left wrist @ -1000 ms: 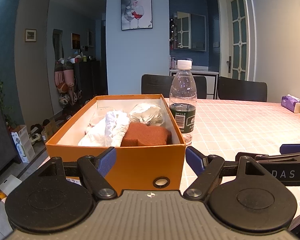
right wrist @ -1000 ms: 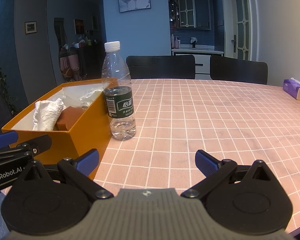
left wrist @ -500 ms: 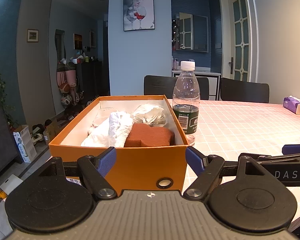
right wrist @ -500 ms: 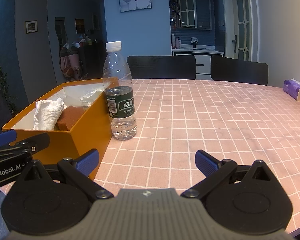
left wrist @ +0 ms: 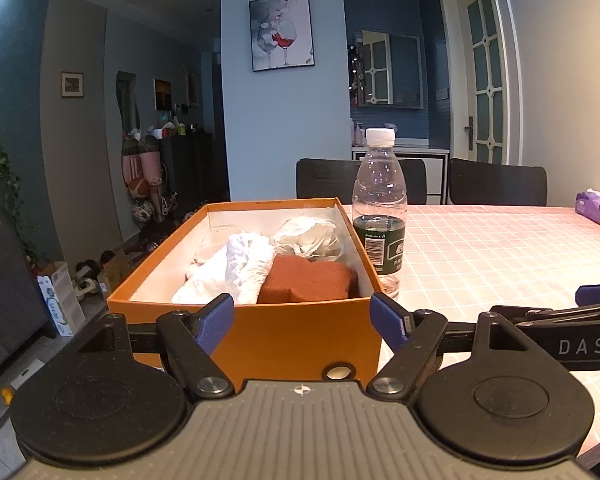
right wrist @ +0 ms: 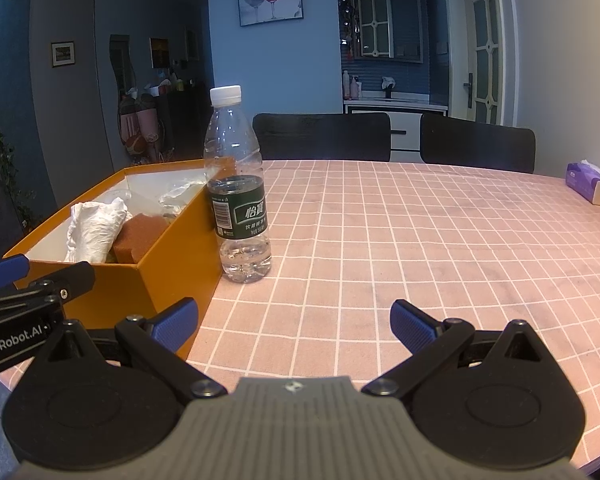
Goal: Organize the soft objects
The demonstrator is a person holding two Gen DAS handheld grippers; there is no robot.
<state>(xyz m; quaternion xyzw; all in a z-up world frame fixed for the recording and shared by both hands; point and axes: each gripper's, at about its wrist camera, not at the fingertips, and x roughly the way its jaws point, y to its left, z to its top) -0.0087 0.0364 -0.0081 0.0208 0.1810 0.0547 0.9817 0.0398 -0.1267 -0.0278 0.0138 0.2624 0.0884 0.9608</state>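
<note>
An orange box (left wrist: pixel 300 332) stands at the table's left edge; it also shows in the right wrist view (right wrist: pixel 172 256). Inside lie a white cloth (left wrist: pixel 228 272), a brown sponge (left wrist: pixel 308 284) and crumpled white plastic (left wrist: pixel 308 236). The cloth (right wrist: pixel 94 228) and sponge (right wrist: pixel 140 236) also show in the right wrist view. My left gripper (left wrist: pixel 302 318) is open and empty, just before the box's near wall. My right gripper (right wrist: pixel 294 320) is open and empty over the tablecloth, right of the box.
A clear water bottle (right wrist: pixel 238 200) with a green label stands against the box's right side. A purple tissue pack (right wrist: pixel 588 178) lies at the far right. Two black chairs (right wrist: pixel 322 136) stand behind the pink checked table (right wrist: pixel 420 240).
My left gripper has drawn back and risen slightly, so the box sits a little farther off. The right gripper has barely moved. Both stay open.
</note>
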